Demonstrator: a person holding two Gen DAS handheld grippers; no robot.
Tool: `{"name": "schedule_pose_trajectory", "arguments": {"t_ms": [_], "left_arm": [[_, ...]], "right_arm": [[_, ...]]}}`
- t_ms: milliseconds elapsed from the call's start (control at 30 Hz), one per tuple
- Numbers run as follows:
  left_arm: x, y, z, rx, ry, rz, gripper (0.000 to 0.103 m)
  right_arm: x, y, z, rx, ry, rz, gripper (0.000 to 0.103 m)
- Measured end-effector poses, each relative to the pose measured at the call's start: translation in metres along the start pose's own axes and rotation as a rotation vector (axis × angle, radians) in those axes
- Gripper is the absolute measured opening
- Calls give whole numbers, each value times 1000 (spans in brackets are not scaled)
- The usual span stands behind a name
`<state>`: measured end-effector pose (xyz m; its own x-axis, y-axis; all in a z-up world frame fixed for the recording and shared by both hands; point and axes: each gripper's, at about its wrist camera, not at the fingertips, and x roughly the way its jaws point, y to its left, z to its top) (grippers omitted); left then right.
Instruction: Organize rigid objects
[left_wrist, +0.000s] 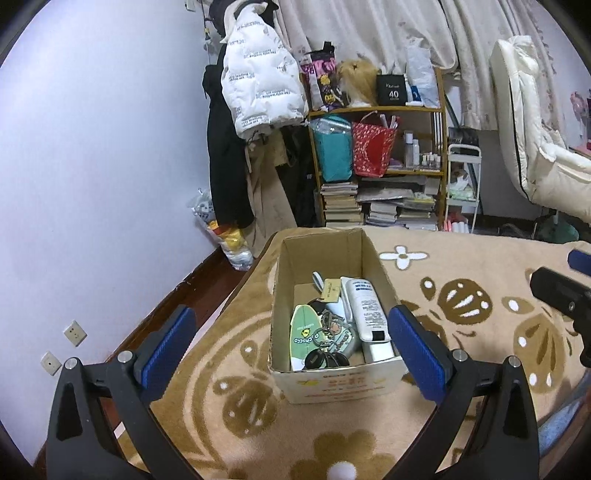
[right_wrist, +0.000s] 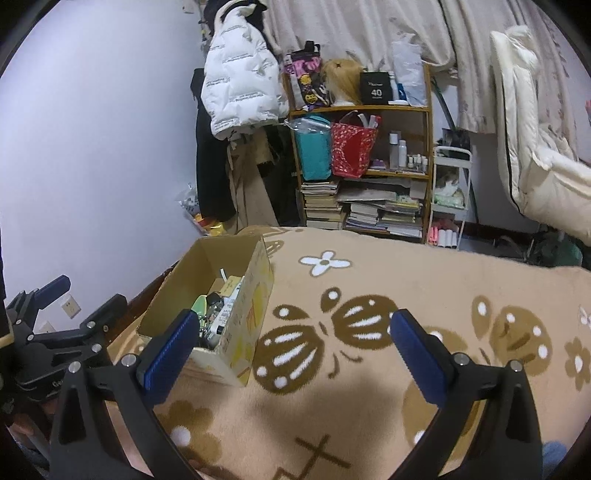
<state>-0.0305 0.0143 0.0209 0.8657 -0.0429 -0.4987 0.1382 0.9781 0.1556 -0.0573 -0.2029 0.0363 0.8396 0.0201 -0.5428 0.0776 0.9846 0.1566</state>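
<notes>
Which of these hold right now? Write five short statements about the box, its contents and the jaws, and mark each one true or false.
1. The cardboard box stands on the patterned blanket. True.
2. The box is empty. False: it holds a white bottle, a green skateboard-shaped tag, keys and more.
3. The left gripper has its jaws wide open with nothing held. True.
4. The right gripper grips the white bottle. False: its jaws are open and empty above the blanket.
5. The box lid is closed. False: the top is open.
</notes>
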Motion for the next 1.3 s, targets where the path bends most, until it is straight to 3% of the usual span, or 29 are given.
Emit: {"name": "schedule_pose_trajectory", "arguments": {"t_ms": [433, 800, 1300], "left_arm": [[-9, -2, -17, -5, -14, -34, 102], [-7, -9, -22, 22, -6, -28, 102], [-5, 1, -21, -23, -2, -39, 102]], "right_arm": [[-6, -17, -26, 43, -21, -23, 103], [2, -13, -31, 16, 2, -16, 103], [6, -11, -35, 10, 16, -23, 103]]}}
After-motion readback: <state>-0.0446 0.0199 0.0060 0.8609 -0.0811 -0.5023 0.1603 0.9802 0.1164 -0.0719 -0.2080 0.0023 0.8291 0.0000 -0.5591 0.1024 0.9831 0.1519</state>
